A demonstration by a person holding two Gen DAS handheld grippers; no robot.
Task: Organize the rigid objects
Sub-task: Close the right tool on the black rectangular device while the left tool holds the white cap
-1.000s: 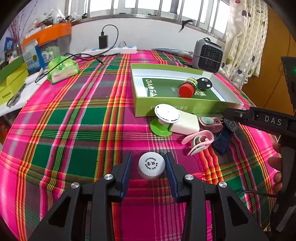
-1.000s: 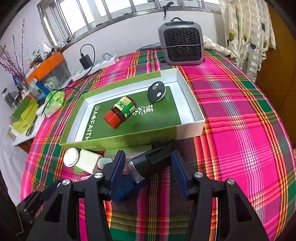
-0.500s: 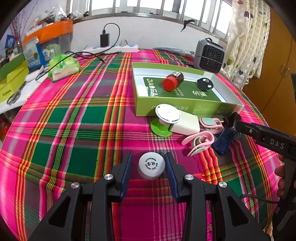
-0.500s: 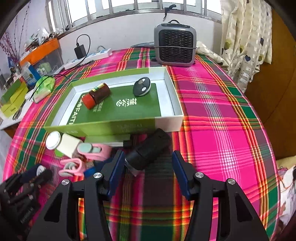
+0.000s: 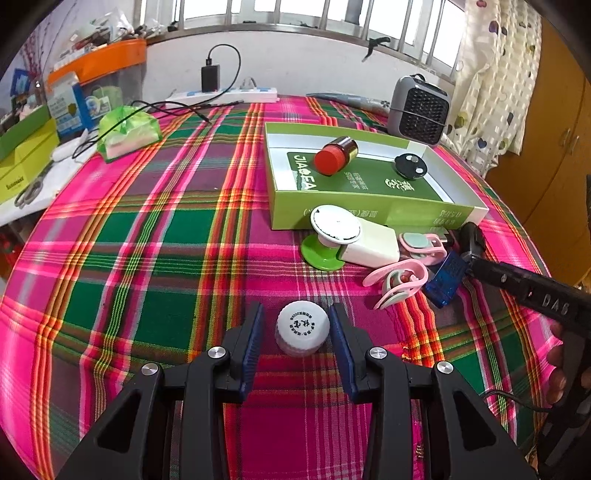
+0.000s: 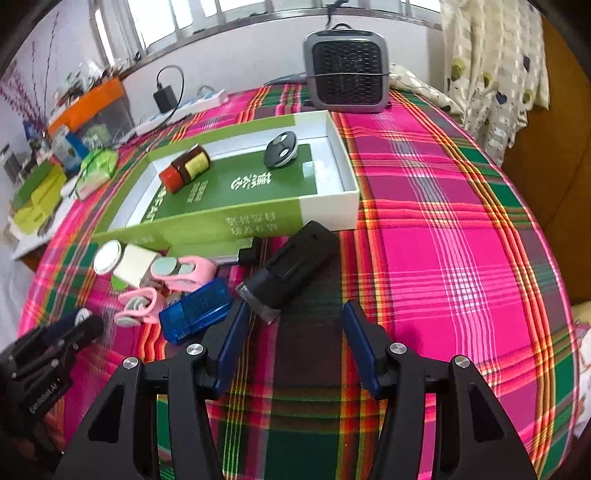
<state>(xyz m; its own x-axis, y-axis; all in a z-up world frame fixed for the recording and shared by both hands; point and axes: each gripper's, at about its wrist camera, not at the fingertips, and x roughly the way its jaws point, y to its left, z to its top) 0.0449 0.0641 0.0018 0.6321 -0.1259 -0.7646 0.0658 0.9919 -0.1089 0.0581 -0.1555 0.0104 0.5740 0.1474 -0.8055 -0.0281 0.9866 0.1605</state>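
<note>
Green cardboard box (image 6: 332,212) mid-frame holds red-capped jar (image 6: 184,171) and black fob (image 6: 281,150); rest outside; left gripper (image 5: 297,328) apart around white bottle cap (image 5: 302,326), lower centre; right gripper (image 6: 291,332) apart, empty, below black cylinder (image 6: 288,267)

Home: curtain (image 5: 491,74), plaid tablecloth (image 5: 166,240)

Bright daylight enters from the windows (image 5: 295,11) at the back, which are overexposed to white. Both fisheye views bend strongly and go dark at the corners. Shadows on the cloth (image 6: 461,240) are soft, and the focus is sharp.
</note>
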